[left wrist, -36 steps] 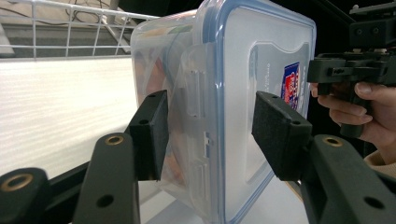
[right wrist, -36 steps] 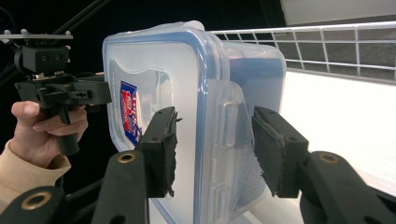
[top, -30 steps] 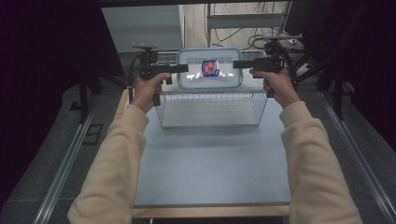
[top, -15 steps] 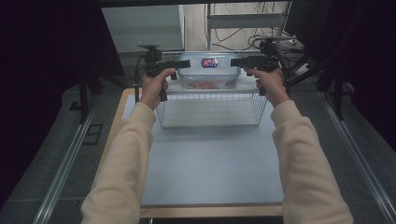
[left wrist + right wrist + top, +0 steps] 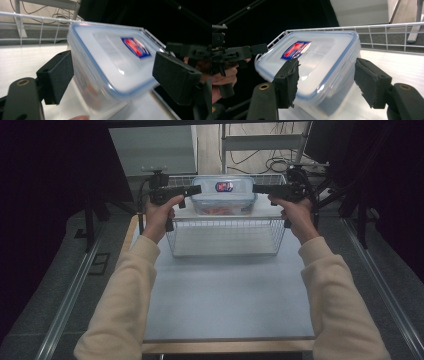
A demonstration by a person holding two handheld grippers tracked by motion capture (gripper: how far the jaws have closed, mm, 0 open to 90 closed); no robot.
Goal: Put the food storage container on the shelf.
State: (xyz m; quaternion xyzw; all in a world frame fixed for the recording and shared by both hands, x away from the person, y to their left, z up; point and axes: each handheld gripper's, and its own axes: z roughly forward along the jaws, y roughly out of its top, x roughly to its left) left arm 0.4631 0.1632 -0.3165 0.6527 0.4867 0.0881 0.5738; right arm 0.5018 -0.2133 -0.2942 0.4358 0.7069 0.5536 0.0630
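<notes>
Black foam pads of the left tongs (image 5: pixel 112 77) stand apart on either side of the box's (image 5: pixel 223 195) near corner, not pressing it; the jaws have just been opening. The right tongs (image 5: pixel 327 82) also straddle the box's opposite end with pads clear of its walls, having just widened. The clear box, with a blue-rimmed lid (image 5: pixel 312 57) and red-blue label (image 5: pixel 135 47), sits in the far wire basket (image 5: pixel 235 180). A second basket (image 5: pixel 225 237) stands just nearer than the box, on the grey tabletop (image 5: pixel 225 295).
</notes>
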